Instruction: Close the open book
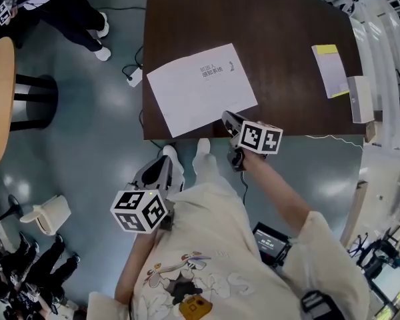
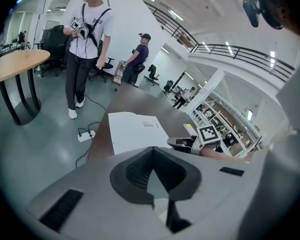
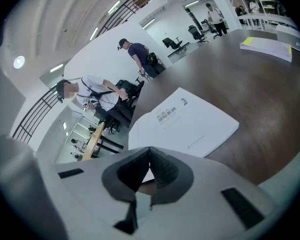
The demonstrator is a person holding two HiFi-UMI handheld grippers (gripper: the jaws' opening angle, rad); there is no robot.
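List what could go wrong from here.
1. The book lies with a corner at the table's near edge. A knock from the shut right claw beside it could push it off.
2. A power strip lies on the floor by the table: a trip hazard.

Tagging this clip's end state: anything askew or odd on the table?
Only minor: the book lies closed but skewed to the table's edges, with one corner almost at the front edge. Nothing looks spilled or damaged.
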